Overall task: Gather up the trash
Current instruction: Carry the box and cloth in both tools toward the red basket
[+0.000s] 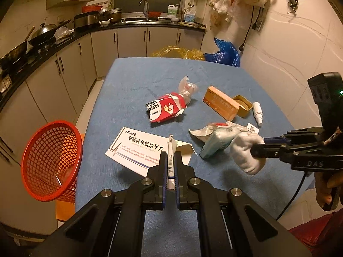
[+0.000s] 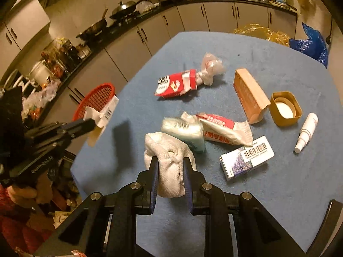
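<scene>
My left gripper [image 1: 170, 155] is shut on a flattened white medicine box [image 1: 137, 150] and holds it above the blue table's left part; it also shows in the right wrist view [image 2: 100, 117]. My right gripper [image 2: 170, 160] is shut on a crumpled white tissue wad [image 2: 169, 162], lifted over the table; the wad also shows in the left wrist view [image 1: 246, 152]. A red mesh basket [image 1: 50, 160] stands off the table's left edge. On the table lie a red carton [image 1: 166, 109], a teal packet [image 2: 184, 131], a red-white wrapper [image 2: 225, 129] and a small barcoded box [image 2: 246, 157].
An orange box [image 2: 249, 94], a gold lid [image 2: 286, 108] and a white spray bottle [image 2: 306, 132] lie at the table's right. Yellow and blue bags [image 1: 225, 52] sit beyond the far edge. A kitchen counter [image 1: 42, 49] with pans runs along the left.
</scene>
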A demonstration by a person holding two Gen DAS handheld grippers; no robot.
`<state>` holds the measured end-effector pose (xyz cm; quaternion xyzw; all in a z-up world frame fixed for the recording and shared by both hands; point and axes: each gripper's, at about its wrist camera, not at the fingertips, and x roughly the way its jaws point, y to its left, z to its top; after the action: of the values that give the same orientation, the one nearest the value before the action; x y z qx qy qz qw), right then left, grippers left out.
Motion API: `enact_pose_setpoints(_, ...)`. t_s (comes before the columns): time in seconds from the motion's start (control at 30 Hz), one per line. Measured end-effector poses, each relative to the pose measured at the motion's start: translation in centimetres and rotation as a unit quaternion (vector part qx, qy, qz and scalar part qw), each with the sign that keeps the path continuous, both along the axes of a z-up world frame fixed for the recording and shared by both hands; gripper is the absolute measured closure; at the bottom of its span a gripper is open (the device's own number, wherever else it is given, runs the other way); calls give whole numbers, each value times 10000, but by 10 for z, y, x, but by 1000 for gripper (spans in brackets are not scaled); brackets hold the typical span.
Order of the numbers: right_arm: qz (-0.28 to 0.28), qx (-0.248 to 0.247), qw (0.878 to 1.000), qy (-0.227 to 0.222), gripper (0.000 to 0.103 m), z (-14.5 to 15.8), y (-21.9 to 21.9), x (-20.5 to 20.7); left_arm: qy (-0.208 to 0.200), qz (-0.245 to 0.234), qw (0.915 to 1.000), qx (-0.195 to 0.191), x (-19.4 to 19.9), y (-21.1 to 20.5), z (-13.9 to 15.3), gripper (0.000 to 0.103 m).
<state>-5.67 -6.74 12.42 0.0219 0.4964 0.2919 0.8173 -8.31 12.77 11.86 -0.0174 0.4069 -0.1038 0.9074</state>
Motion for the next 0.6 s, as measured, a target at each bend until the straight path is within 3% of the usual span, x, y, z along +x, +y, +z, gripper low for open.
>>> enact_pose_setpoints(0.23,-21,148,9998,-164,80,21,7,-1,-123,30,9999,-35,0,6,10,98)
enact_pose_setpoints(0.6,144,161,9995,-214,80,26,27,-1,-285,280,9992,43,-3,26,20,98)
